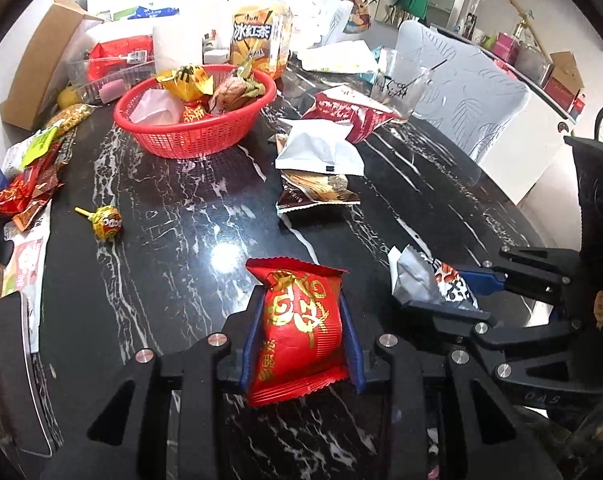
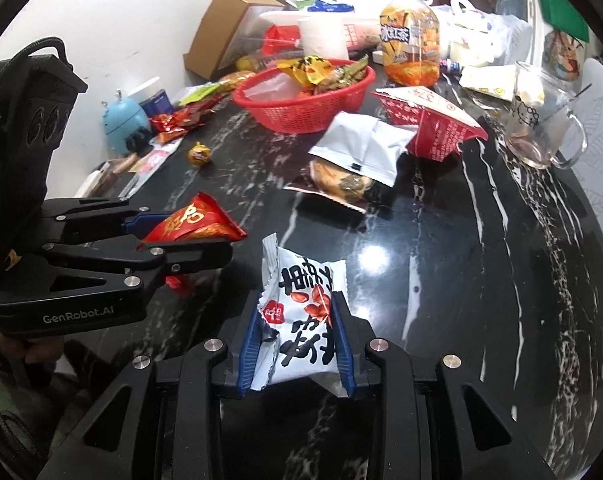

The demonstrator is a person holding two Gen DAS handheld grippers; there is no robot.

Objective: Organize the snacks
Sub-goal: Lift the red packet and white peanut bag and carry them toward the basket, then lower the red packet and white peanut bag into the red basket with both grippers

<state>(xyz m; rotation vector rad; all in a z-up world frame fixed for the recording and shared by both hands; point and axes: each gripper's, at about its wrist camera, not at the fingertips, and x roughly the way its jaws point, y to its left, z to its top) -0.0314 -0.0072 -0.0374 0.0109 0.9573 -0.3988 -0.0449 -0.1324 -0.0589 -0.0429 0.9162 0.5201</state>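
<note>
Red packet point(image 1: 301, 336) is being pinched by left fingers point(image 1: 253, 332), white packet point(image 2: 301, 316) by right fingers point(image 2: 253, 332); basket point(image 1: 181, 140) is lying ahead, nearer the left hand.

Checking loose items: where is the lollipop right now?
The lollipop lies on the table's left side in the left wrist view, between the red basket and the wrappers.
</note>
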